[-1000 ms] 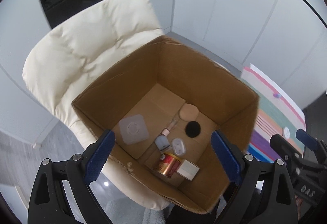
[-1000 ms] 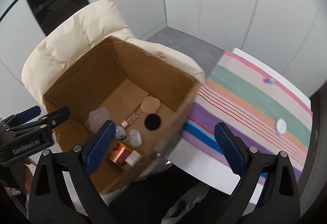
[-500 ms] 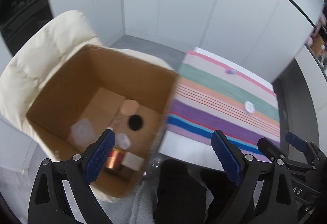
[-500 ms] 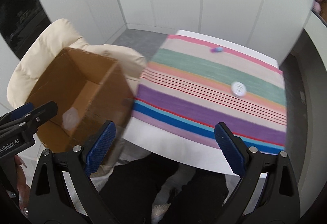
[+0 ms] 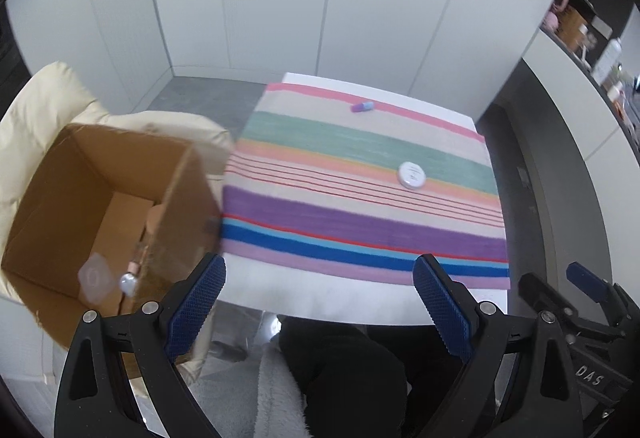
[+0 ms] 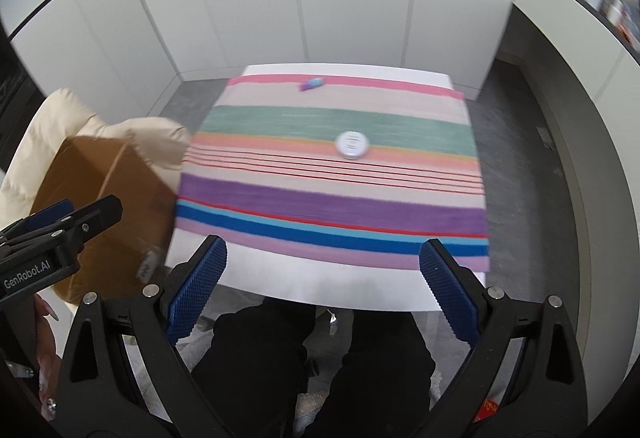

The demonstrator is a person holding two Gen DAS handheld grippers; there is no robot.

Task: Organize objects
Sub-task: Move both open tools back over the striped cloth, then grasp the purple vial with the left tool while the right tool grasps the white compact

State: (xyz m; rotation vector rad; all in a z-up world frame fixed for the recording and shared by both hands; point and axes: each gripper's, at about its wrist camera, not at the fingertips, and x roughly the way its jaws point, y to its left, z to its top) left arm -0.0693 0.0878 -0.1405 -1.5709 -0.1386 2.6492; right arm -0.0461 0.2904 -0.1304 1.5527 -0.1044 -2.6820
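Left wrist view, left gripper (image 5: 320,294) spread and empty, right gripper (image 6: 323,272) likewise, white disc (image 5: 411,175) mid-cloth (image 5: 360,222), purple capsule (image 5: 362,106) near the table's far edge, box (image 5: 80,198) beside its left edge.

Both wrist views overlook (steeply) one striped cloth (image 5: 360,206).
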